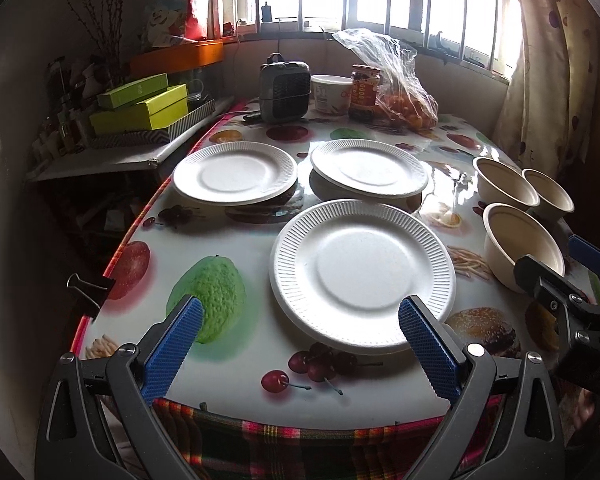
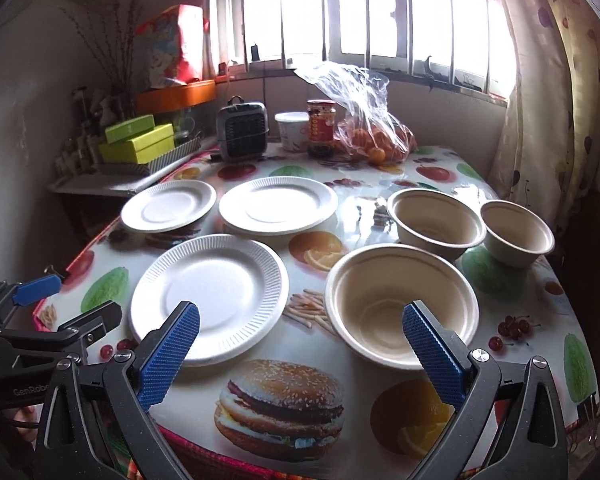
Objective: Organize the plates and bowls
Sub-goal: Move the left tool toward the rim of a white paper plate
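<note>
Three white paper plates lie apart on the fruit-print table: a near plate (image 1: pixel 362 276) (image 2: pixel 210 298), a far-left plate (image 1: pixel 235 173) (image 2: pixel 169 206) and a far-middle plate (image 1: pixel 369 168) (image 2: pixel 278 205). Three beige paper bowls stand on the right: a near bowl (image 1: pixel 520 244) (image 2: pixel 402 304), a far bowl (image 1: pixel 506 182) (image 2: pixel 436 218) and a far-right bowl (image 1: pixel 548 190) (image 2: pixel 518 232). My left gripper (image 1: pixel 300 322) is open, above the table's near edge, its right finger over the near plate's rim. My right gripper (image 2: pixel 300 330) is open, its right finger over the near bowl's rim. Both hold nothing.
At the table's far end stand a small grey heater (image 2: pixel 242 130), a white tub (image 2: pixel 296 130), a red-label jar (image 2: pixel 320 126) and a plastic bag of oranges (image 2: pixel 374 136). Green boxes (image 2: pixel 138 142) sit on a side shelf at left. A curtain (image 2: pixel 556 120) hangs at right.
</note>
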The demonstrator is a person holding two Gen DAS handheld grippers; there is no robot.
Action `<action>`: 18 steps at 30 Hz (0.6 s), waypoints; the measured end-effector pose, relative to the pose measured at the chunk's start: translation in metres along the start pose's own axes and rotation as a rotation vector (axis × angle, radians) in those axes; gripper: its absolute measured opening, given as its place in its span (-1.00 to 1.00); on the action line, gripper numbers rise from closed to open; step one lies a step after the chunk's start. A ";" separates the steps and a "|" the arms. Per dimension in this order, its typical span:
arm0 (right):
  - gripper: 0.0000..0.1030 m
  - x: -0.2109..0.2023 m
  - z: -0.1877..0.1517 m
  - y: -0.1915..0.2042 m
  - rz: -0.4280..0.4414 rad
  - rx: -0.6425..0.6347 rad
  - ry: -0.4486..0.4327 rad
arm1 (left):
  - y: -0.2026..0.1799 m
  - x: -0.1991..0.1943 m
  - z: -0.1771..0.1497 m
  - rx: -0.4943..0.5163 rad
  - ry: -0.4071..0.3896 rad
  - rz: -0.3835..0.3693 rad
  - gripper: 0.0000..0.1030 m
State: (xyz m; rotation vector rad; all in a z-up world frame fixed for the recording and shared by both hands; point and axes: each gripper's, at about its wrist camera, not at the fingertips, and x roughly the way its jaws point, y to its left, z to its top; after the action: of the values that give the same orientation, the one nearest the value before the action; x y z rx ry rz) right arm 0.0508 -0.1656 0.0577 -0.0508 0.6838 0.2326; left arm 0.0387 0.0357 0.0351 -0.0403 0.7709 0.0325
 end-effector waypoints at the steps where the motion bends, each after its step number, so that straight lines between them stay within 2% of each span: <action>1: 0.99 0.003 0.006 0.001 0.008 -0.002 0.000 | 0.005 0.002 0.004 -0.012 0.003 -0.003 0.92; 6: 0.99 0.018 0.039 0.009 0.031 -0.028 -0.006 | 0.027 0.010 0.028 -0.026 -0.005 0.028 0.92; 13: 0.99 0.045 0.080 0.030 -0.005 -0.112 -0.008 | 0.066 0.027 0.058 -0.084 -0.008 0.063 0.92; 18: 0.99 0.075 0.108 0.040 0.107 -0.105 0.042 | 0.097 0.042 0.078 -0.134 -0.002 0.068 0.92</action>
State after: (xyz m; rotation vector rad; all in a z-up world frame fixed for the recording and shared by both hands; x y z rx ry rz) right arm 0.1650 -0.0990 0.0947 -0.1204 0.7161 0.3713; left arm 0.1191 0.1365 0.0591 -0.1419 0.7674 0.1486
